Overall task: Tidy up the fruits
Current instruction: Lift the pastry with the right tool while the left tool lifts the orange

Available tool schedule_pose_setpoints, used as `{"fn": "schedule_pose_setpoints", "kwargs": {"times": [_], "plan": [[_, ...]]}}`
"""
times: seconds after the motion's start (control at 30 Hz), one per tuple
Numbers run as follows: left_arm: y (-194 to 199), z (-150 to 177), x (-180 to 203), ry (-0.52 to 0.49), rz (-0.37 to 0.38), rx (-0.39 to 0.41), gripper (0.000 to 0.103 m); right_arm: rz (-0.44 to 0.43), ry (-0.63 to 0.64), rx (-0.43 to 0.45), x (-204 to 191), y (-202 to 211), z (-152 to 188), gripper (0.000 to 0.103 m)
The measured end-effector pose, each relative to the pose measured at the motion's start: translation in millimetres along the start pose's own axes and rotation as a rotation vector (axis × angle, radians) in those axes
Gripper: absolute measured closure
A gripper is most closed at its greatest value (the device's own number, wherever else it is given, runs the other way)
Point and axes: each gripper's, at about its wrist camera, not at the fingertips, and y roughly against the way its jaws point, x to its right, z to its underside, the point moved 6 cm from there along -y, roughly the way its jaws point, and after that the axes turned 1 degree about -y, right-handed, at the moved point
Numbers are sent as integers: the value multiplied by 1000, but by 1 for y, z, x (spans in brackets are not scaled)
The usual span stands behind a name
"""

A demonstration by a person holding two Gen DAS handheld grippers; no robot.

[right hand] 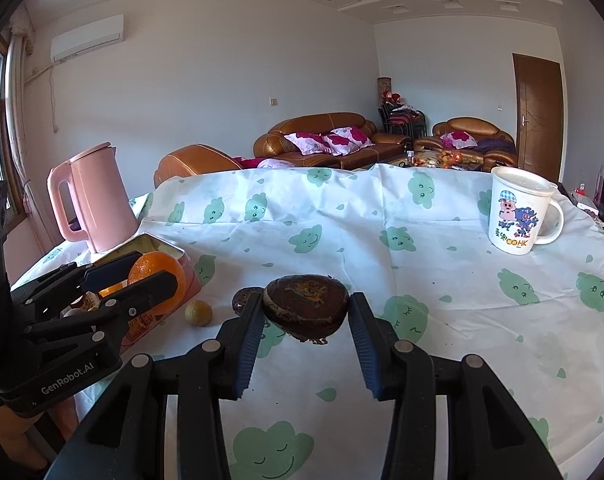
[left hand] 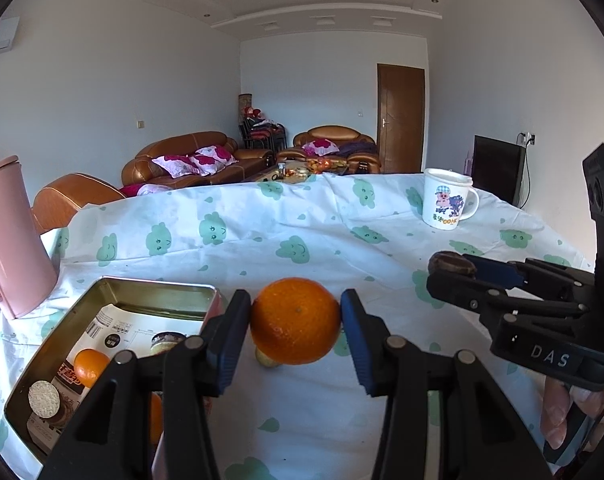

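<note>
The left gripper [left hand: 296, 322] pinches an orange [left hand: 295, 320] between its blue pads, holding it above the table [left hand: 322, 236] just off the right side of an open metal tin [left hand: 150, 296] that sits toward the table's left edge. Inside the tin lie a smaller orange [left hand: 90, 366], a round pale biscuit [left hand: 43, 399] and printed packets. A small yellowish fruit [right hand: 198, 312] rests on the cloth beside the tin, under the held orange. The right gripper [right hand: 306, 312] is clamped on a dark brown, blotchy fruit [right hand: 306, 307], lifted over the middle of the table; a second dark fruit [right hand: 244, 298] lies on the cloth just behind its left finger. A pink kettle [right hand: 96, 200] stands at the far left corner of the table, behind the tin. A white mug [right hand: 518, 210] with a cartoon pig stands near the far right edge. The cloth is white with green cloud faces.
</note>
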Motion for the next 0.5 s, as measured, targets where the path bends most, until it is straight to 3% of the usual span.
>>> {"fn": "schedule_pose_setpoints", "kwargs": {"times": [0.5], "plan": [[13,-3,-2,4,-16,67,55,14,32,70,-5,13,-3,58]]}}
